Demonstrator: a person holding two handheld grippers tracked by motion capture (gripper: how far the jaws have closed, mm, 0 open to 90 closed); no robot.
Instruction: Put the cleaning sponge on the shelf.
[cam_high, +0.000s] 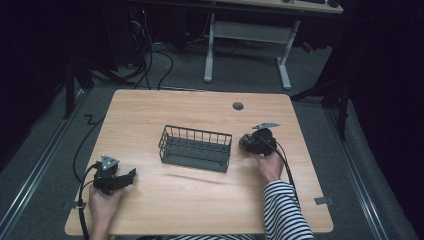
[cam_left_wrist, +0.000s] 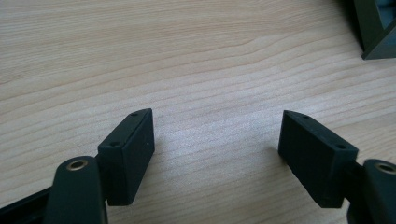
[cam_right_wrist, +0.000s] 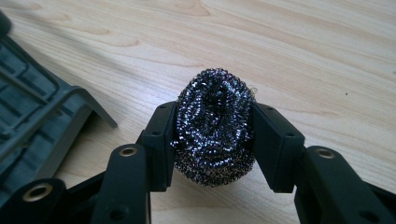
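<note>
The table (cam_high: 150, 210) carries a wire basket (cam_high: 196, 148) at its middle, and the right gripper (cam_right_wrist: 215, 128) sits just right of it, clamped on a steel scourer (cam_right_wrist: 214, 126) low over the wood. The left gripper (cam_left_wrist: 217, 140) rests near the front left corner, well apart from the basket, its jaws wide apart with bare wood between them.

The likely aim is to drop the scourer into the basket. The scourer is springy and loosely wound, so the squeeze may only pinch its middle; it could roll out between the pads during the lift, or bulge and slip if the grip eases. Its wire strands may snag on the jaw edges or on the basket's rim bars at release, so it could hang up instead of falling in. A low carry could also knock the basket wall and shove the light basket across the table, since the left gripper is too far off to steady it.

The high view gives the layout: basket central, right gripper by its right end, left gripper idle. There the scourer is a dark blur under the hand, and the grip cannot be judged. The right gripper view shows both pads pressed into the scourer's sides and the basket's corner close by. The left gripper view confirms nothing lies between its jaws
</note>
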